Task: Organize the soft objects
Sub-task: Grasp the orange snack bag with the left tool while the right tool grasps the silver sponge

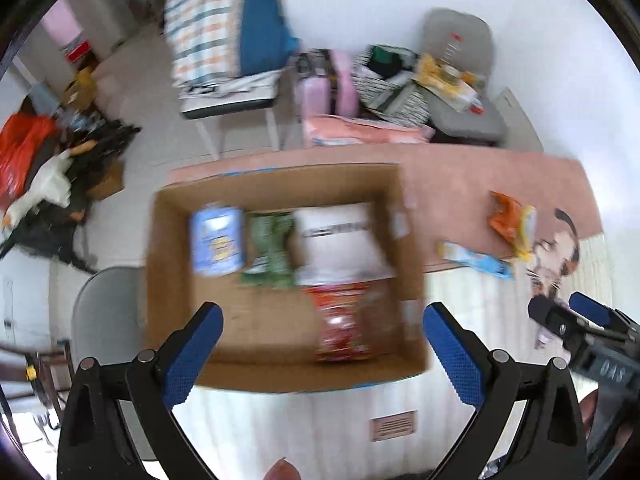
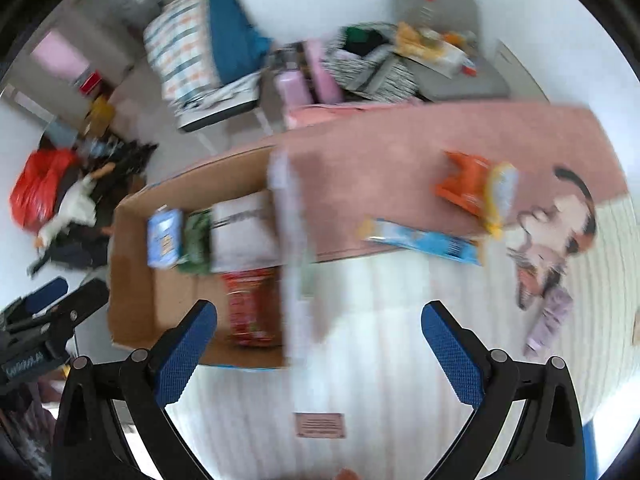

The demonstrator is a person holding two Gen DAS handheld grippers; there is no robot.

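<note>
An open cardboard box sits on the table and holds a light blue packet, a green packet, a white packet and a red packet. On the cloth to the right lie an orange packet, a long blue packet and a pale purple packet. My left gripper hangs open and empty above the box. My right gripper is open and empty over the box's right wall.
The table carries a pink and white cat-print cloth. Behind it stand chairs with a striped pillow, a patterned basket and a grey seat with snacks. Bags and clothes lie on the floor at left.
</note>
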